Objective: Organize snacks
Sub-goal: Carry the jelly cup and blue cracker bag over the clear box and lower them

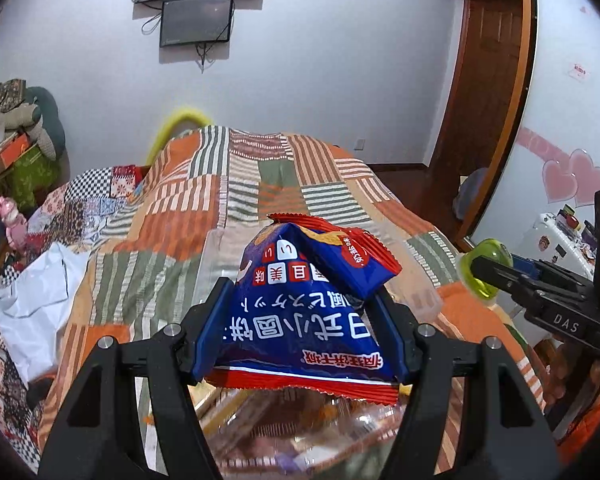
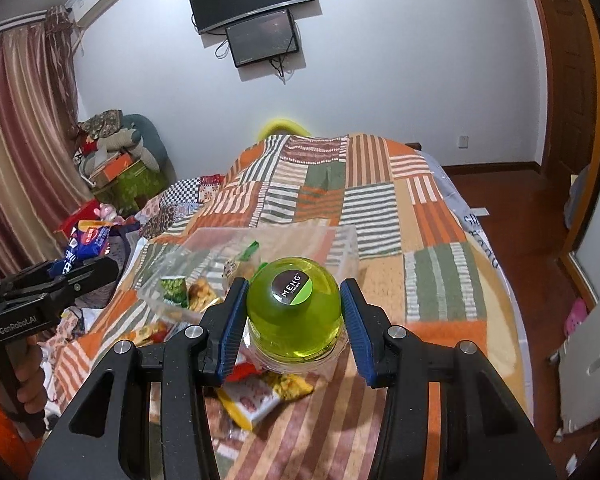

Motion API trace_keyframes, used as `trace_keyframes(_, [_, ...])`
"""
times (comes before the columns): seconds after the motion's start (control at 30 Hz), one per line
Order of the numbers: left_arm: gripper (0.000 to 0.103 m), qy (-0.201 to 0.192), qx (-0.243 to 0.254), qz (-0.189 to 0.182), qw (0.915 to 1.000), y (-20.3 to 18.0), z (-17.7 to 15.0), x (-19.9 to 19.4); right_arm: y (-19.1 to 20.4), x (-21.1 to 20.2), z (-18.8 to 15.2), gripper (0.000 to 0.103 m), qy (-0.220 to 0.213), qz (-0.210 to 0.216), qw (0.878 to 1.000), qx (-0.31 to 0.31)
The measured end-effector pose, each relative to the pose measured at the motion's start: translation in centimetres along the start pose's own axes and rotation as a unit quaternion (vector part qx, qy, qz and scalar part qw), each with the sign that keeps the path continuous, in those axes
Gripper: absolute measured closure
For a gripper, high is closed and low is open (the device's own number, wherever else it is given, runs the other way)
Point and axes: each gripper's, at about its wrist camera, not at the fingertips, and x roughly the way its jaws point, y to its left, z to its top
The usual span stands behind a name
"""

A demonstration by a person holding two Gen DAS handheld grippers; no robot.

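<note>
Striped patchwork quilt (image 2: pixel 380 216) | left gripper (image 1: pixel 304 312) clamps crinkly packet (image 1: pixel 300 332) | right gripper (image 2: pixel 294 320) grips round jelly cup (image 2: pixel 294 316)

I am holding a blue snack bag (image 1: pixel 300 320) with red crimped ends and white lettering in my left claw (image 1: pixel 304 320); it is sitting low in the middle of the left view, upside down, its far end folding over to the right. In my right claw (image 2: pixel 294 316) I am carrying a green jelly cup (image 2: pixel 294 312), its dark and green label facing the camera, in the lower middle of the right view. A clear bin (image 2: pixel 340 248) is lying just above it, and loose packets (image 2: pixel 256 396) are lying below.
</note>
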Motion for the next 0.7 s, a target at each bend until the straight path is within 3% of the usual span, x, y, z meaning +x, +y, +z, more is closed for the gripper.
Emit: trace_keyframes(0.7, [0.037, 0.057, -0.022, -0.008, 0.9981, 1.1, 2.3, 9.9, -0.2, 6.9, 2.5, 0.06, 0.032, -0.006, 0.999, -0.028])
